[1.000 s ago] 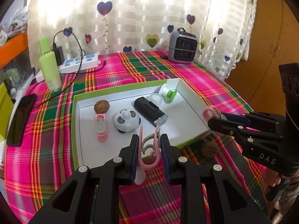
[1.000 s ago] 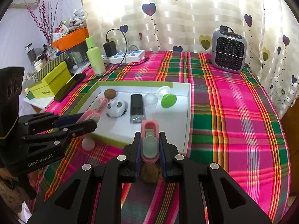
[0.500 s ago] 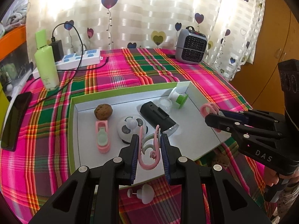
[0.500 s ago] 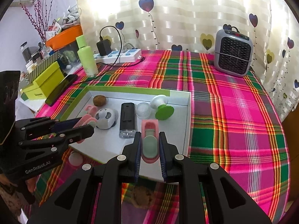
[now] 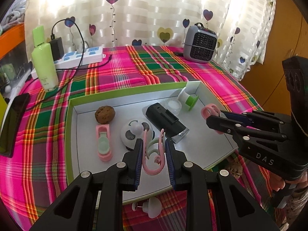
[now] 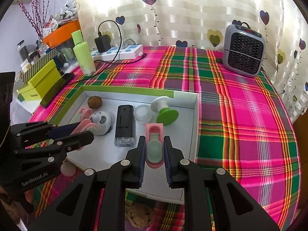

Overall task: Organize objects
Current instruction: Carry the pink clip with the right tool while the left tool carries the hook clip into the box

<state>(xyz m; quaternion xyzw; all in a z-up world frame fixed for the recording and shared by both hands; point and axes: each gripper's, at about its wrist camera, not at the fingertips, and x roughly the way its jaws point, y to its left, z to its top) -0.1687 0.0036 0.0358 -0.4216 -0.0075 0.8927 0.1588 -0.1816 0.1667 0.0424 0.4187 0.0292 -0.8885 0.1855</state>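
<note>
A grey heater (image 6: 243, 51) stands at the far right of the plaid-covered counter (image 6: 240, 100). A green bottle (image 6: 83, 54) stands beside the white power strip (image 6: 117, 52) (charger plugged in), before the heart-patterned curtain (image 6: 182, 9).

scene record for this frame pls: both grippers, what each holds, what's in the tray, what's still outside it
left gripper: shut on pink hook clip, over the tray
right gripper: shut on pink clip, over the tray
tray: white inside, green rim, on plaid cloth
in tray: brown ball, second pink clip, panda gadget, black device, clear cap, green-and-white spool
outside tray: white knob and another brown ball by the near edge
</note>
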